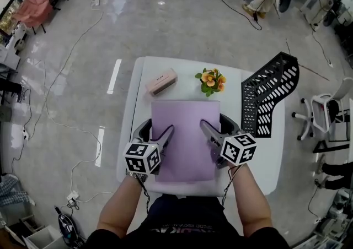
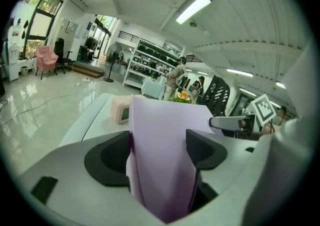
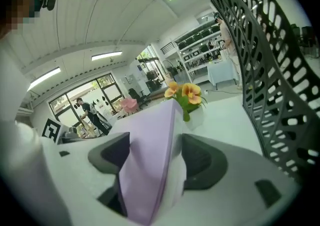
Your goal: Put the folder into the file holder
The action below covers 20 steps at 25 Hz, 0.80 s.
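Clamping purple folder (image 1: 186,149): left tongs (image 1: 167,132), right tongs (image 1: 206,129) each closed on side edge. Probably limp; sagging middle could snag mesh file holder (image 1: 270,96) at right.

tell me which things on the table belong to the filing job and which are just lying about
Job: purple folder, clamped by left gripper and right gripper; black mesh file holder.
Lying about: pink box; small pot of orange flowers.

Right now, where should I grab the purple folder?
Its two side edges, near you: left hand-held gripper from the left, right hand-held gripper from the right. The folder is wide and thin, so pinching both edges should keep it level.
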{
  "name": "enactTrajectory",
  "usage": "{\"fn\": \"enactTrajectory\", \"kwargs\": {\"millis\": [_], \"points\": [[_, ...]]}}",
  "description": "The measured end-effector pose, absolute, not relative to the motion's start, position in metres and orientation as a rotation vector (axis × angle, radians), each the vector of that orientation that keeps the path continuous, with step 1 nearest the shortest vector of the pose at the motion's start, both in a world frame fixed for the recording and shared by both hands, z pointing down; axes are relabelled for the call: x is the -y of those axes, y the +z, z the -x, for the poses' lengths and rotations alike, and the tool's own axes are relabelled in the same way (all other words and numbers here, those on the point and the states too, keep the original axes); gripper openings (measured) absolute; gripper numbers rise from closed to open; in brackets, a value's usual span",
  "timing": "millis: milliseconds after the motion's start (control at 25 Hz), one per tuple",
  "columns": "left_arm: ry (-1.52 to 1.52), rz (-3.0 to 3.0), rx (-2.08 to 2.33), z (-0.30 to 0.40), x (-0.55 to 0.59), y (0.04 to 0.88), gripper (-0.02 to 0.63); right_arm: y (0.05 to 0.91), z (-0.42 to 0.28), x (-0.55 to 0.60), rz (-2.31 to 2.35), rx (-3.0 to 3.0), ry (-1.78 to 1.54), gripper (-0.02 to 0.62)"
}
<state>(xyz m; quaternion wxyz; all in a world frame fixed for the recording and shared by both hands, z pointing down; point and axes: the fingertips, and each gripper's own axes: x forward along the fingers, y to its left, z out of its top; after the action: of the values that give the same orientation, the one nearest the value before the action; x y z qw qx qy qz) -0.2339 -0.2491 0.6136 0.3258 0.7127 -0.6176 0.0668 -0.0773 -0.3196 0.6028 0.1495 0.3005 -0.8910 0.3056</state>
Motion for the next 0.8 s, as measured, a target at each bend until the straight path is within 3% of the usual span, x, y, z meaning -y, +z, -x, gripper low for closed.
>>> {"fn": "enactTrajectory", "kwargs": {"millis": [800], "points": [[0.105,-2.179,1.789,0.231,0.206,0.491,0.347,0.468,0.067,0.252,-0.97,2.867,0.423,0.322]]}}
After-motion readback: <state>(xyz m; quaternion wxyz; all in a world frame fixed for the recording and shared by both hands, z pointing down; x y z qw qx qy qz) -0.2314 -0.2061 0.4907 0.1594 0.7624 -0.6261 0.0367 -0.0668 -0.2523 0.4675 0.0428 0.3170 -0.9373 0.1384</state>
